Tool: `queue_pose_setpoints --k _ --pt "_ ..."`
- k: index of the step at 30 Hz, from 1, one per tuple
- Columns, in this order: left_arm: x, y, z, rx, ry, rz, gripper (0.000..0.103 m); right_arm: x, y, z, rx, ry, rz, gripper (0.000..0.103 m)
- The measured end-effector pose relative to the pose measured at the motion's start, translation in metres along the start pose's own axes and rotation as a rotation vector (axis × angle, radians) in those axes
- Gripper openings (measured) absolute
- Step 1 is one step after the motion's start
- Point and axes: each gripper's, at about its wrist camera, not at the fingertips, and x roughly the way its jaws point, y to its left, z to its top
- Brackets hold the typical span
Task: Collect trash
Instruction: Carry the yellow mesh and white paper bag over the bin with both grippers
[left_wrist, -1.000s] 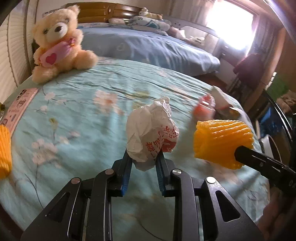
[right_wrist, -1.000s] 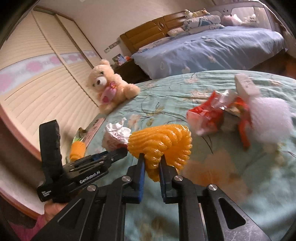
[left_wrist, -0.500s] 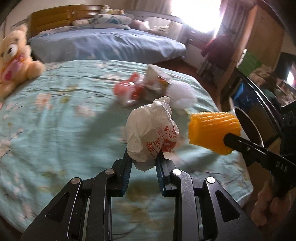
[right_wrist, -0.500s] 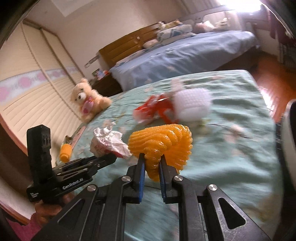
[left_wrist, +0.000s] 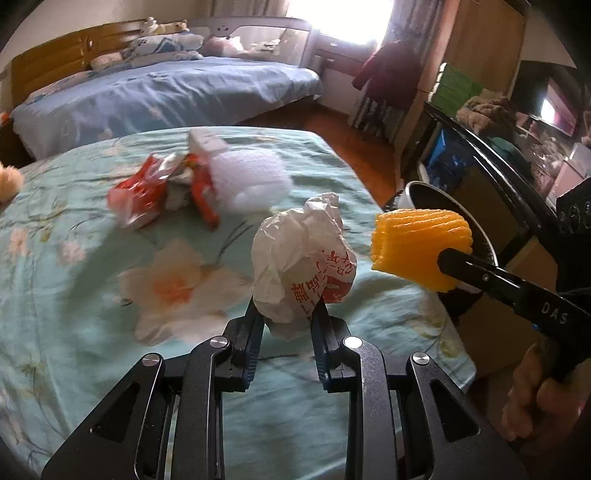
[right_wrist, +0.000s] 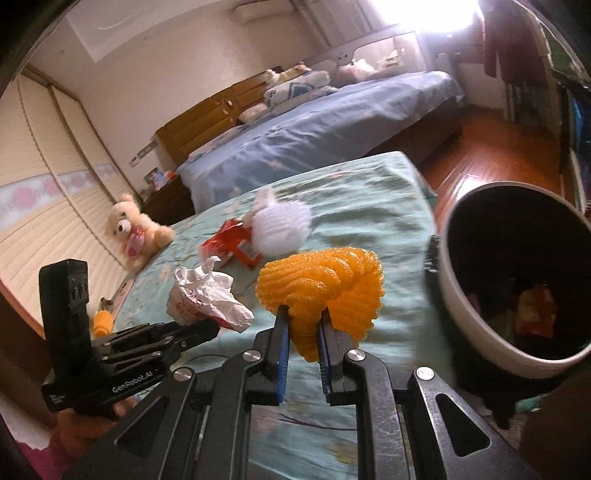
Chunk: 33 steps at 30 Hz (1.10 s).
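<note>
Both hands swinging rightward across bed since earlier frames; teddy bear (right_wrist: 136, 236) now slipping far left, bin (right_wrist: 517, 280) coming into view.

Left gripper (left_wrist: 286, 325), fingers clamped on crumpled paper wrapper (left_wrist: 301, 262), carrying it above bed (left_wrist: 74, 295).

Right gripper (right_wrist: 301, 332), fingers clamped on orange foam net (right_wrist: 325, 280), nearing bin beside bed edge, likely for dropping.

Red wrappers (left_wrist: 140, 192) and white foam net (left_wrist: 251, 181) lying behind on bed, uncollected.

Right view showing bin's interior with trash; left view showing only rim.
</note>
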Motion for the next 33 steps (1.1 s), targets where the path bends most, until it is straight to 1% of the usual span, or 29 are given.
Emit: queue_pose_setpoints --k 9,16,23,33 --pt "0.01 -0.035 0.014 0.064 0.0 -0.036 0.023 -0.022 -0.027 0.002 0.033 -0.036 -0.039 0.014" --pt "0.023 -0.062 0.024 0.107 0.009 -0.057 0.023 -0.04 -0.05 0.002 0.059 -0.07 -0.086 0.014" --pt "0.034 -0.084 0.03 0.13 0.014 -0.074 0.023 -0.056 -0.073 0.006 0.092 -0.103 -0.131 0.014" --pt "0.046 -0.111 0.038 0.175 0.023 -0.091 0.023 -0.069 -0.091 0.007 0.106 -0.136 -0.197 0.014"
